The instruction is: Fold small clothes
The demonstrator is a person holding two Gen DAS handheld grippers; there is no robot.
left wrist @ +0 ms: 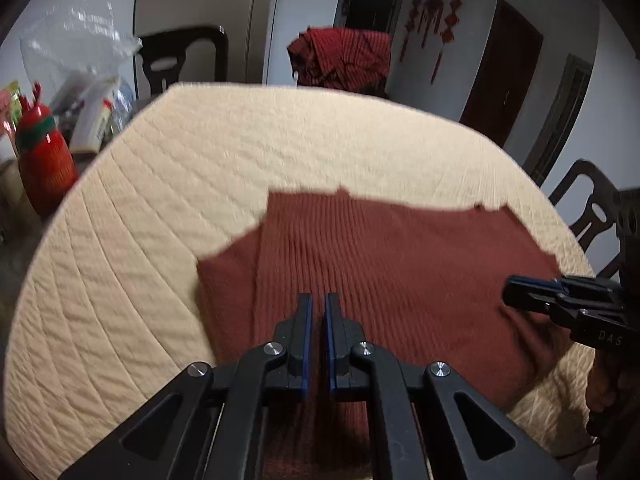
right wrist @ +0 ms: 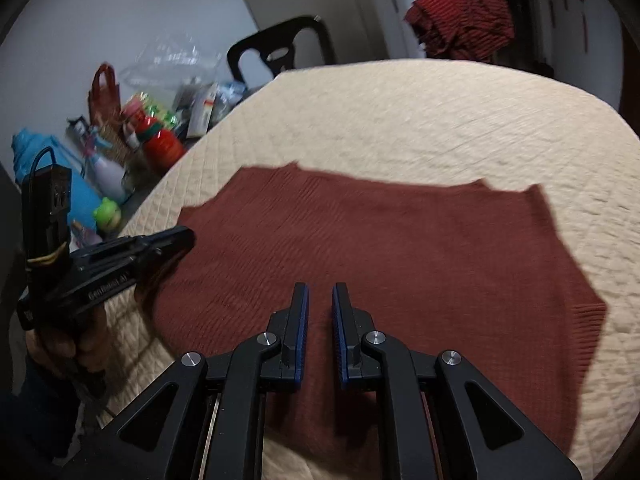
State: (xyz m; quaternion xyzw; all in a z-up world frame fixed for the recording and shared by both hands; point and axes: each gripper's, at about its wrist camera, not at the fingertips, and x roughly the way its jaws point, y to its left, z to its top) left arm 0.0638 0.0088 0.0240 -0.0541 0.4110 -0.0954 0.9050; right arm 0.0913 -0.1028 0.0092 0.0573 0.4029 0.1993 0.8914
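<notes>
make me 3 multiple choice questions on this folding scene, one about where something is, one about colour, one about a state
1. Where is the striped red cloth?
A. heaped beyond the table's far edge
B. under the left gripper
C. inside the clear bag

2. What colour is the knit garment on the quilted table cover?
A. blue
B. rust red
C. green

3. How does the garment lie?
A. rolled in a ball
B. hanging from a chair
C. spread mostly flat, one side folded over

Answers:
1 A, it sits behind the table's far rim.
2 B, both wrist views show rust red.
3 C, the left wrist view shows a layered edge at its left side.
</notes>
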